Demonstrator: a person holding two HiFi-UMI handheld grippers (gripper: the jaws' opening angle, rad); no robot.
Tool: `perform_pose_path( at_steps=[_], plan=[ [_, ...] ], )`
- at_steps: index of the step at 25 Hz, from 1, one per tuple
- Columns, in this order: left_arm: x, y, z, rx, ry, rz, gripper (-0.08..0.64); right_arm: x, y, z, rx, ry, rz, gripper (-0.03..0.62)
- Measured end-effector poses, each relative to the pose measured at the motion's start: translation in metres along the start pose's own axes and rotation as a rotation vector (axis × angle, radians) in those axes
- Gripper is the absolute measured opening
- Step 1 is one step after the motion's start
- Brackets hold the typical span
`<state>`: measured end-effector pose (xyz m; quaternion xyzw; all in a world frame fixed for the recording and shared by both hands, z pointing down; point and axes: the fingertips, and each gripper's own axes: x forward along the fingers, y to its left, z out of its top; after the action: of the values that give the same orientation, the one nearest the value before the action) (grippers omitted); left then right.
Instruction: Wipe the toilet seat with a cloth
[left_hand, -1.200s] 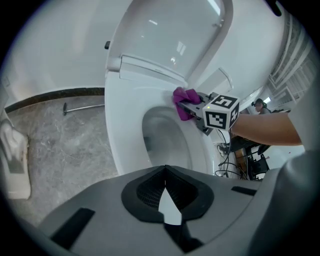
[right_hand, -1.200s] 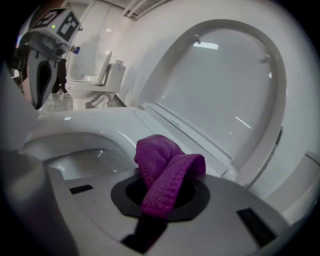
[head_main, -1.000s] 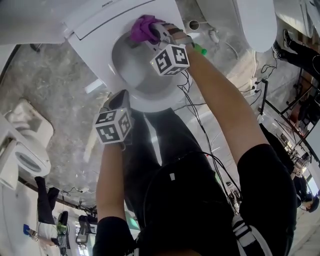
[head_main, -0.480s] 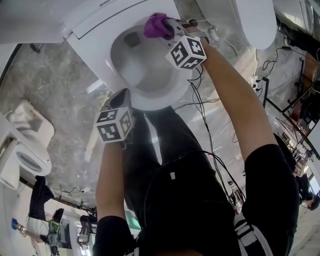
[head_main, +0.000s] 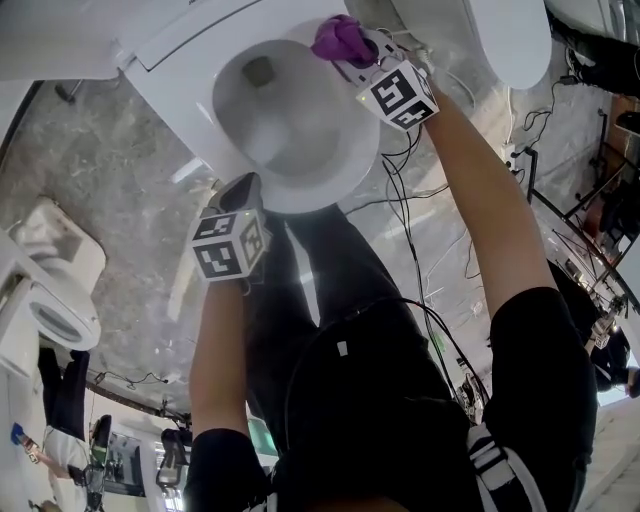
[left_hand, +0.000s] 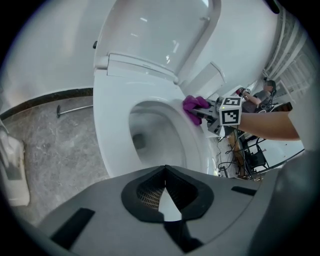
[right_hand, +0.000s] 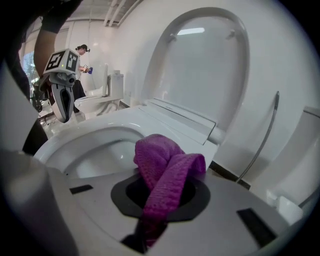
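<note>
- The right gripper (head_main: 360, 52) had its jaws clamped on the purple cloth (head_main: 338, 38), and a fold of it bunched out ahead of them.
- The cloth lay on the toilet seat (head_main: 355, 150), on the right side of the ring near the hinge end, below the raised lid (right_hand: 200, 75).
- The left gripper (head_main: 240, 190) had its jaws shut together on nothing. It hung just off the front of the seat, not touching it and clear of the wiping path.
- To wipe well, the wad probably needed to lead, pressed flat on the top face of the seat — not the hard jaw tips, which could scrape the plastic.
- The stroke likely had to follow the curve of the ring in overlapping passes, taking in the inner lip and the outer edge.
- The grip looked worth keeping firm — a loosened fold could drag over the inner edge and drop into the bowl (head_main: 270, 100).
</note>
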<state>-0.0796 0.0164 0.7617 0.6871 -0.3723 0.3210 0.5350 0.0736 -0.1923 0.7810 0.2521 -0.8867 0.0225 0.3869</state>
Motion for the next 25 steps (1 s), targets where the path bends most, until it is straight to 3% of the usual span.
perform_pose_path(
  at_steps=[13, 18, 25],
  plan=[
    [-0.002, -0.009, -0.019, 0.058, 0.01, -0.049, 0.009, -0.037, 0.053, -0.035, 0.117, 0.033, -0.091, 0.049],
    [-0.012, 0.007, -0.037, 0.086, 0.032, -0.052, 0.009, -0.051, 0.078, -0.048, 0.222, 0.059, -0.175, 0.049],
    [-0.024, 0.018, -0.063, 0.141, 0.077, -0.06, 0.009, -0.079, 0.116, -0.064, 0.294, 0.093, -0.273, 0.049]
  ],
)
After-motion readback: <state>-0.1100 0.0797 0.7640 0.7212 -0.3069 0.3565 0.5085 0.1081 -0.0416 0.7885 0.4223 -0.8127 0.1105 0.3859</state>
